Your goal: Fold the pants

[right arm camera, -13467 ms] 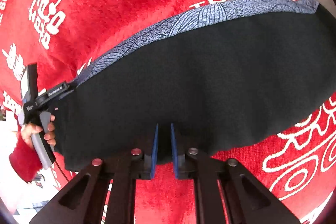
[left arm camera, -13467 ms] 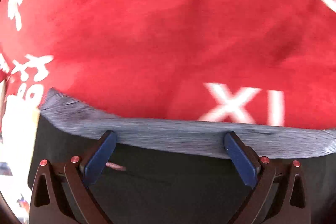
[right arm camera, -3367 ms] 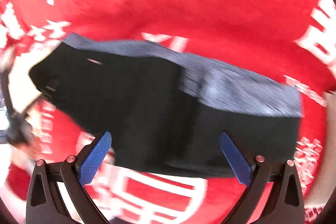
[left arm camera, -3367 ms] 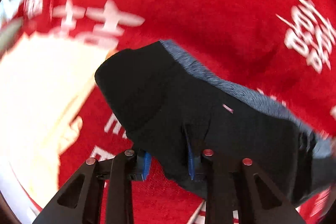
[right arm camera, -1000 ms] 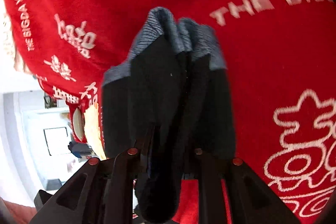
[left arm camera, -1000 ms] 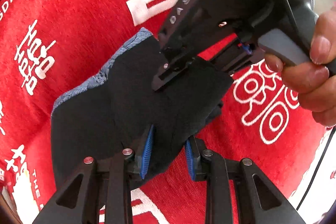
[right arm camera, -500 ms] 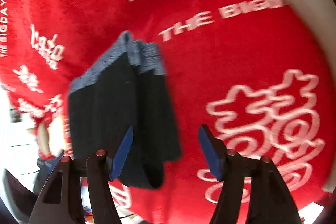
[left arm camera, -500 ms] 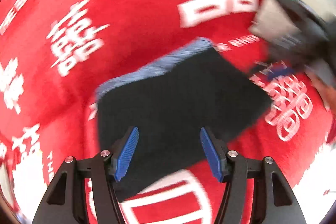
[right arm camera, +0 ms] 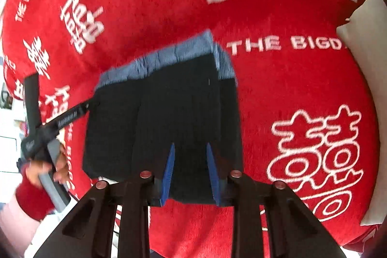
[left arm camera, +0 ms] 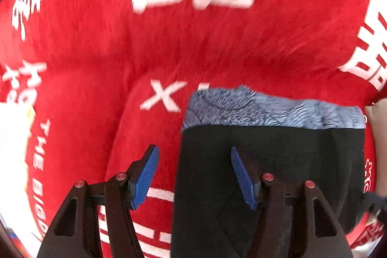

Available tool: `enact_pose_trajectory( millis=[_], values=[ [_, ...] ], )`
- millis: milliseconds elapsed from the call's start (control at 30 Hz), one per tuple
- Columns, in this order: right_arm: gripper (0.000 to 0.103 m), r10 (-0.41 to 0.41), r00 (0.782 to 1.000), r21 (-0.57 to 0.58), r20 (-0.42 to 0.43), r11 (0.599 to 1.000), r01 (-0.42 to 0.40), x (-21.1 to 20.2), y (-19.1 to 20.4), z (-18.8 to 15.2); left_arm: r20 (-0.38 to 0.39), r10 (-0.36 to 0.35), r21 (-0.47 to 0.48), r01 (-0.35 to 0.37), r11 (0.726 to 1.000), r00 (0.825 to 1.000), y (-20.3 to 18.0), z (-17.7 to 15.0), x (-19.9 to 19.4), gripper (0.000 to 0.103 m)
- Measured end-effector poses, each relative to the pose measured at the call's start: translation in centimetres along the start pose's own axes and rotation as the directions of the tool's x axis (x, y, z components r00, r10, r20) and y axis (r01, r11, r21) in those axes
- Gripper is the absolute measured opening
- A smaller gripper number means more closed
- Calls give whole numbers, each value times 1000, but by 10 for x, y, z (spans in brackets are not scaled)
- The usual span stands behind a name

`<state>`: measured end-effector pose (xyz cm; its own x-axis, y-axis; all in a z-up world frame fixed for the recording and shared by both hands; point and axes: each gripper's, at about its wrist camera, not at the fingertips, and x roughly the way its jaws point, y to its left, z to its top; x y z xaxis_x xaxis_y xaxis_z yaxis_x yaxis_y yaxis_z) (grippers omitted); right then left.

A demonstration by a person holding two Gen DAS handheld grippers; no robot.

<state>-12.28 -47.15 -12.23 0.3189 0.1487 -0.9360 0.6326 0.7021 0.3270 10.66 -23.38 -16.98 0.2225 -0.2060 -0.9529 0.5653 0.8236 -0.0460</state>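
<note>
The black pants (left arm camera: 278,161) with a blue-grey patterned waistband (left arm camera: 273,110) lie folded into a compact rectangle on the red blanket (left arm camera: 169,40). My left gripper (left arm camera: 193,175) is open, its blue pads straddling the left edge of the pants. In the right wrist view the pants (right arm camera: 169,108) lie in front of my right gripper (right arm camera: 189,175), whose blue pads stand partly closed over the near edge of the fabric. The left gripper (right arm camera: 72,110) also shows there, at the pants' left side, held by a hand.
The red blanket has white characters and "THE BIGDAY" lettering (right arm camera: 285,44). A white pillow or sheet (right arm camera: 365,23) lies at the right edge. The bed's edge and a bright room (right arm camera: 9,137) show at left.
Both grippers let go of the pants and opened about half a second ago. Since then the left has swung to the pants' left edge and the right has narrowed over the near edge.
</note>
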Motion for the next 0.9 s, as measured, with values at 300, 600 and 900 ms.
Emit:
enact_pose_trajectory(
  millis=[300, 600, 900],
  values=[
    [33, -46, 999, 32, -17, 998, 46, 26, -16, -19, 23, 22, 6, -22, 1000, 999, 1, -6, 12, 80],
    [35, -68, 998, 29, -11, 997, 69, 31, -7, -18, 6, 6, -13, -6, 1000, 1000, 9, -2, 10, 85],
    [35, -73, 997, 32, -9, 997, 74, 30, -7, -20, 3, 13, 0, -13, 1000, 1000, 9, -3, 2, 85]
  ],
)
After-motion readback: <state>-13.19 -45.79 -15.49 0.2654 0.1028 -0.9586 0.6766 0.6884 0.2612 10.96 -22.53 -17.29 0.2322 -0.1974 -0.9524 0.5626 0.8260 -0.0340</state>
